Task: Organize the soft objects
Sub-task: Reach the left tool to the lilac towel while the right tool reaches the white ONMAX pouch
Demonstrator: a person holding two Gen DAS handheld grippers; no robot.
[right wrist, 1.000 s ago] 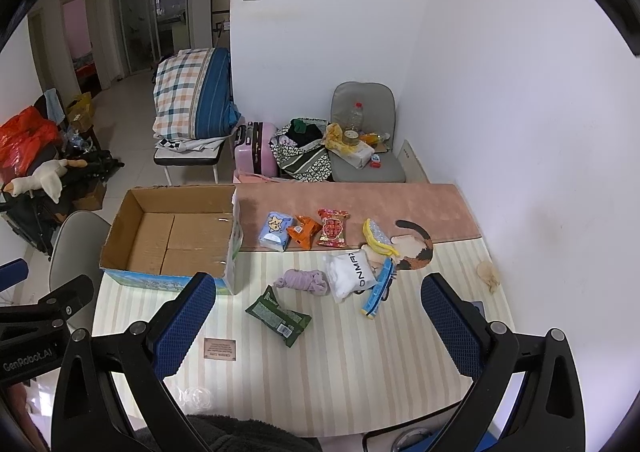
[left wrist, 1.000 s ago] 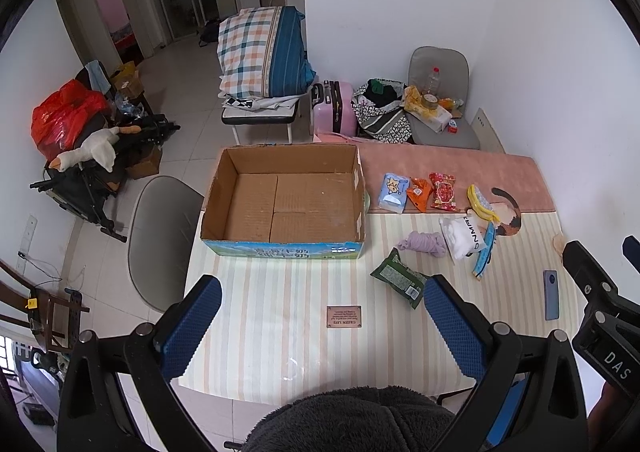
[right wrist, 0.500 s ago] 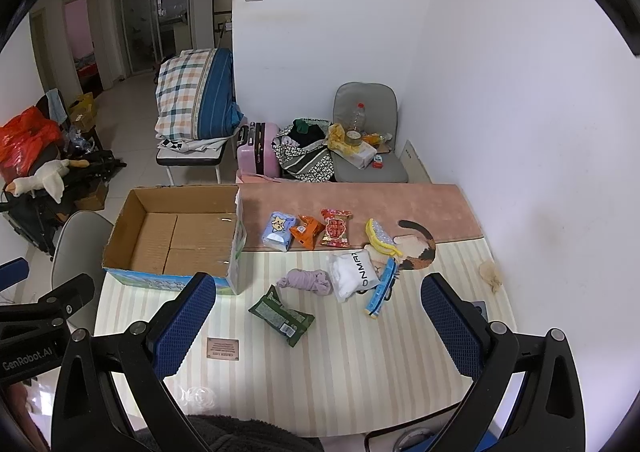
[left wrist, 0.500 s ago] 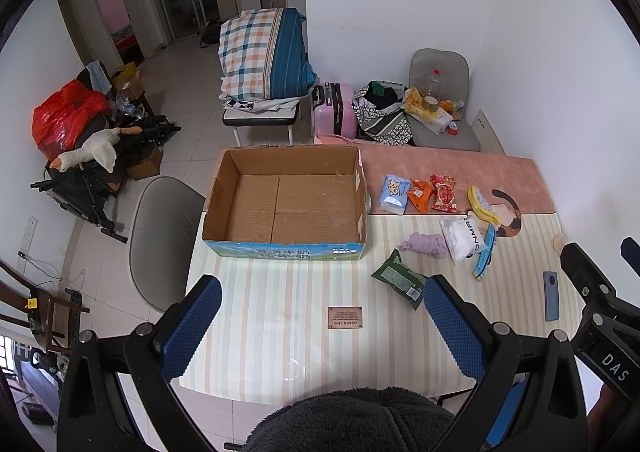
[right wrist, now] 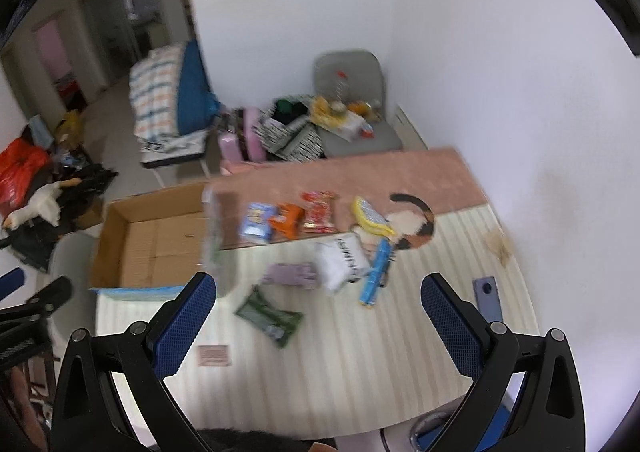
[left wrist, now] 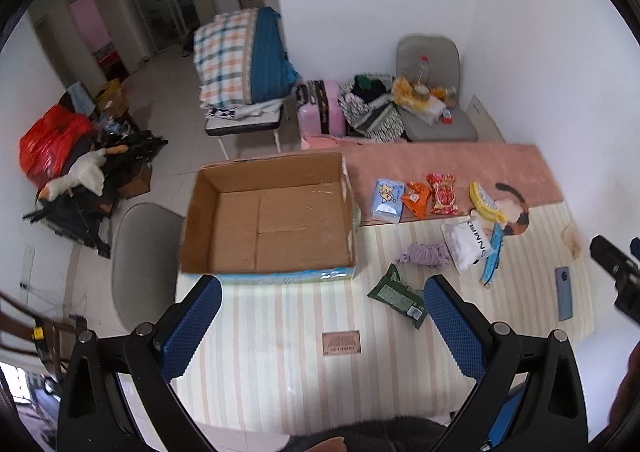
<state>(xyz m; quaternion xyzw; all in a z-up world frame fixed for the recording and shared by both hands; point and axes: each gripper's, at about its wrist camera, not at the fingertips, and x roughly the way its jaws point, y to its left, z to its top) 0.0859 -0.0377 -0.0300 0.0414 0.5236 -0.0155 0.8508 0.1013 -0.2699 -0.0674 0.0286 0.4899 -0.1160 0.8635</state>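
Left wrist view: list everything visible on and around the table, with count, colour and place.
open cardboard box: one, brown, table's left side, nothing inside
snack packets: three, blue, orange, red, in a row on the pink mat
yellow packet: one, at the mat's edge
lilac cloth bundle: one, mid-table
white bag: one, right of the bundle
green packet: one, nearest
grey-blue phone: one, right edge
grey chairs: two, floor
left tongs: open, empty
right tongs: open, empty
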